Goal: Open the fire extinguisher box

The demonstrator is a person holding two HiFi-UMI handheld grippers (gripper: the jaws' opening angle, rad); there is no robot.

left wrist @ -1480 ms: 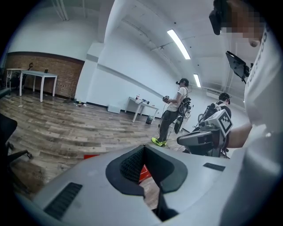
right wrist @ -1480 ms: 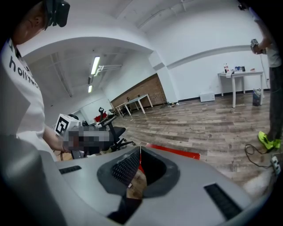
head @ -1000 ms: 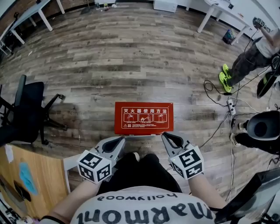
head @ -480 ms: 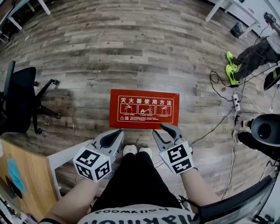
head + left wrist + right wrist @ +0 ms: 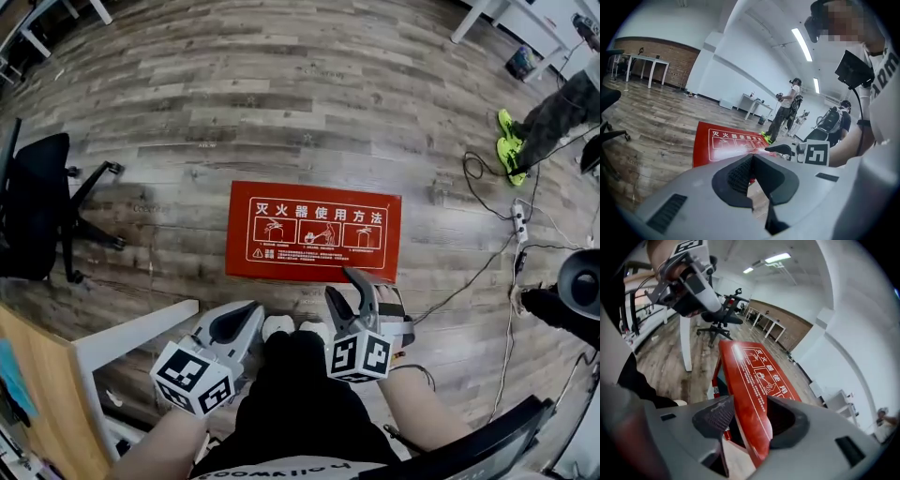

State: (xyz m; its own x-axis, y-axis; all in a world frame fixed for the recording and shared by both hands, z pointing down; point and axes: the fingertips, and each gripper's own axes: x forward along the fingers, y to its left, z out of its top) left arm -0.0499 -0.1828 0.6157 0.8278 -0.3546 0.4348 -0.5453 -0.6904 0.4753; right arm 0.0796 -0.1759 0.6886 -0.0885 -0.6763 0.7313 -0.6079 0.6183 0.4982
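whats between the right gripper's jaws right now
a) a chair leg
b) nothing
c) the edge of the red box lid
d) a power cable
c: in the right gripper view the edge of the red lid stands between the jaws of the right gripper, which have just been opening.

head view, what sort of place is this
Probably an open office or lab workroom: a wood-plank floor, a black office chair, tables along the walls, loose cables with a power strip, and a red fire extinguisher box lying on the floor.
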